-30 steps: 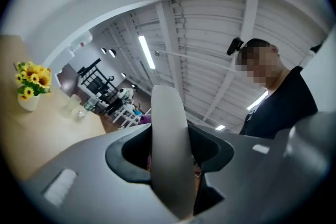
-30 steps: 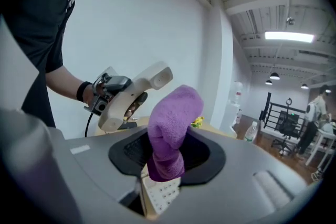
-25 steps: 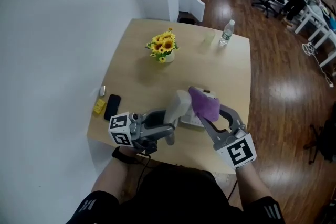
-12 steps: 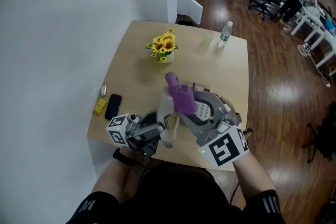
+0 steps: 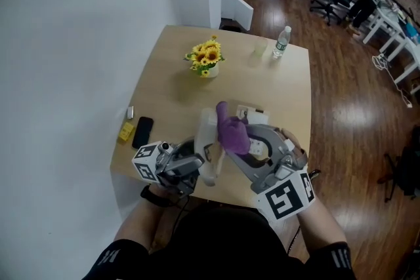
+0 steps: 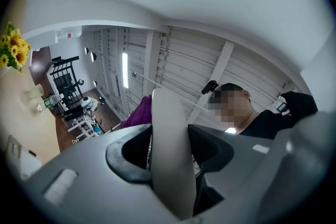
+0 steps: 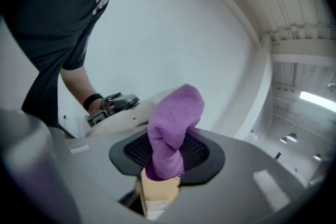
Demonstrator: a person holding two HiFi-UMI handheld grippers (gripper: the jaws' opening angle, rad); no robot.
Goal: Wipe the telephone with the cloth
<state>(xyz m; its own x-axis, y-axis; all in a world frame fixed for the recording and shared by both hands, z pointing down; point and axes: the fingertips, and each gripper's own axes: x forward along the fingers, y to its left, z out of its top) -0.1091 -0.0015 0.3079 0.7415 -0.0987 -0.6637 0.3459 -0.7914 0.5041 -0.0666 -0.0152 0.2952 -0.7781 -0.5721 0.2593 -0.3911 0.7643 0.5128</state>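
My left gripper [image 5: 202, 164] is shut on the cream telephone handset [image 5: 209, 141] and holds it lifted above the table, tilted upward. In the left gripper view the handset [image 6: 170, 160] fills the gap between the jaws, with a bit of purple cloth [image 6: 137, 114] behind it. My right gripper [image 5: 235, 142] is shut on the purple cloth [image 5: 231, 130], which rests against the handset's right side. The right gripper view shows the cloth [image 7: 173, 123] bunched between the jaws and the handset [image 7: 131, 115] just beyond. The telephone base [image 5: 254, 117] lies on the table, partly hidden by my right gripper.
On the wooden table [image 5: 170, 95] stand a pot of yellow flowers [image 5: 205, 57], a water bottle [image 5: 282, 41] and a clear cup [image 5: 260, 49] at the far side. A black phone [image 5: 141, 132] and a yellow item [image 5: 125, 133] lie near the left edge.
Both grippers have risen. The right gripper has rolled and swung the cloth left onto the handset, then slid it slightly back along it. The handset now stands more upright.
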